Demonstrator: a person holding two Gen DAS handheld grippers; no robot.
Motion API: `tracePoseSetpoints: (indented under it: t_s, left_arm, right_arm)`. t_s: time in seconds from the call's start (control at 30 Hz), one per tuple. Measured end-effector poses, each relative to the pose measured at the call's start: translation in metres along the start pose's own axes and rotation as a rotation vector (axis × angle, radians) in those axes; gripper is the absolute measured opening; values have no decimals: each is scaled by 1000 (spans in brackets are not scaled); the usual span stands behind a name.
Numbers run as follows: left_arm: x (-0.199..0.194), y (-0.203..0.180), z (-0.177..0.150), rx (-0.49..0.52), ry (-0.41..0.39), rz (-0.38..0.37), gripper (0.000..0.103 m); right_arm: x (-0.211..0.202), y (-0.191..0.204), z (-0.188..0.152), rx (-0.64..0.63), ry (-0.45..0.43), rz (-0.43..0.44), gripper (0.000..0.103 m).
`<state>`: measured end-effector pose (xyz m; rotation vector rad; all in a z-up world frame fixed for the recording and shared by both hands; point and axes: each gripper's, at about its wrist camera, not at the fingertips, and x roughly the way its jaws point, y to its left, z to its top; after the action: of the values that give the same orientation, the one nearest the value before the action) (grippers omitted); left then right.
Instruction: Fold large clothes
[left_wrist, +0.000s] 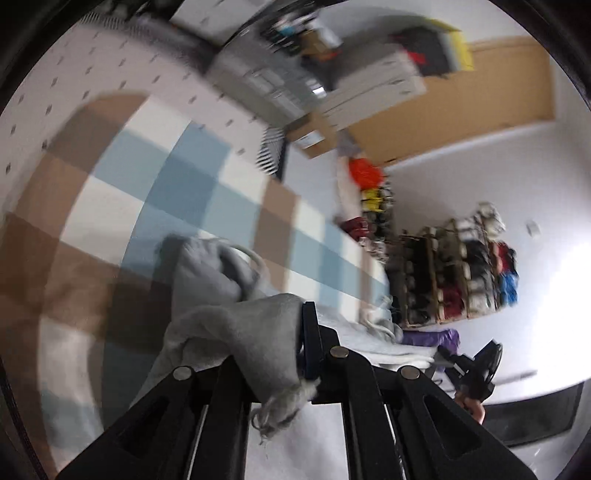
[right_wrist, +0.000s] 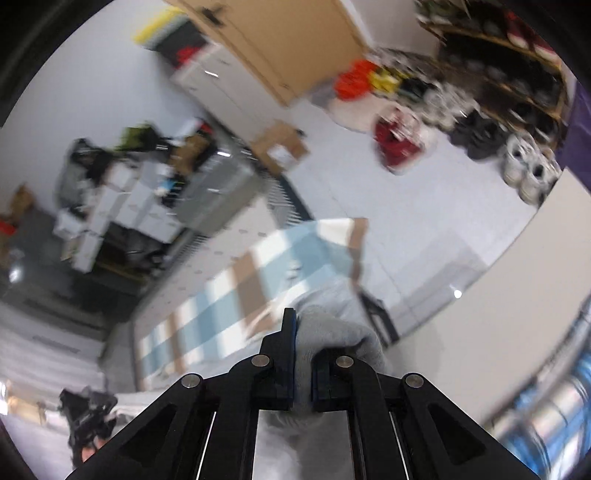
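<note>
Left wrist view shows the left gripper (left_wrist: 295, 354) clamped on a bunched edge of the grey garment (left_wrist: 221, 295) above the checked cloth (left_wrist: 177, 184), the right gripper (right_wrist: 301, 354) likewise pinching it, apparently to carry it spread between them.

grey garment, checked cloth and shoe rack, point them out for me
grey garment (left_wrist: 236, 325), left wrist view, on the bunched fold by the gripper
checked cloth (left_wrist: 177, 177), left wrist view, on a blue square
shoe rack (left_wrist: 454, 273), left wrist view, on its middle shelves
</note>
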<state>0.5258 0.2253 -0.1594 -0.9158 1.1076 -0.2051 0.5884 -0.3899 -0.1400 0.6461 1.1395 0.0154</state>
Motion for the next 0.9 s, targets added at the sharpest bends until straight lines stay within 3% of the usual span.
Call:
tracePoseSetpoints:
  t_s: [0.1, 0.2, 0.23, 0.27, 0.3, 0.33, 0.37, 0.43, 0.53, 0.6, 0.7, 0.77, 0.9]
  left_arm:
    - [21, 25, 7, -122, 73, -9, 1]
    - [11, 18, 6, -70, 36, 8, 6]
    - [1, 16, 2, -53, 11, -17, 10]
    - [-7, 14, 1, -52, -8, -38, 25]
    - [-17, 14, 0, -60, -33, -55, 38]
    - [-25, 14, 5, -79, -59, -55, 72]
    - [-37, 17, 7, -107, -98, -32, 90]
    - [-57, 18, 4, -111, -145, -20, 91]
    - [-72, 7, -16, -66, -124, -21, 91]
    - [-63, -9, -31, -10, -68, -45, 91]
    - [-30, -37, -58, 92, 85, -51, 91]
    - [0, -51, -74, 127, 159, -29, 91]
    - [57, -73, -93, 169, 262, -86, 91]
  right_arm:
    - [37, -21, 9, 137, 49, -23, 9]
    - [40, -21, 14, 95, 32, -81, 16]
    - [28, -18, 17, 55, -9, -82, 29]
    - [12, -16, 22, 19, -71, -100, 51]
    - [-7, -15, 25, 18, -150, -125, 64]
    - [-23, -17, 25, 22, -208, -132, 84]
    - [-44, -16, 24, 3, -270, -140, 85]
    - [-67, -3, 13, -78, -323, -153, 86]
    - [-67, 38, -19, -310, -250, -168, 91]
    - [-55, 64, -49, -457, -204, -206, 95]
    - [-14, 96, -102, -673, -83, -218, 98]
    - [19, 104, -129, -716, 12, -219, 98]
    - [67, 99, -152, -672, 98, -234, 97]
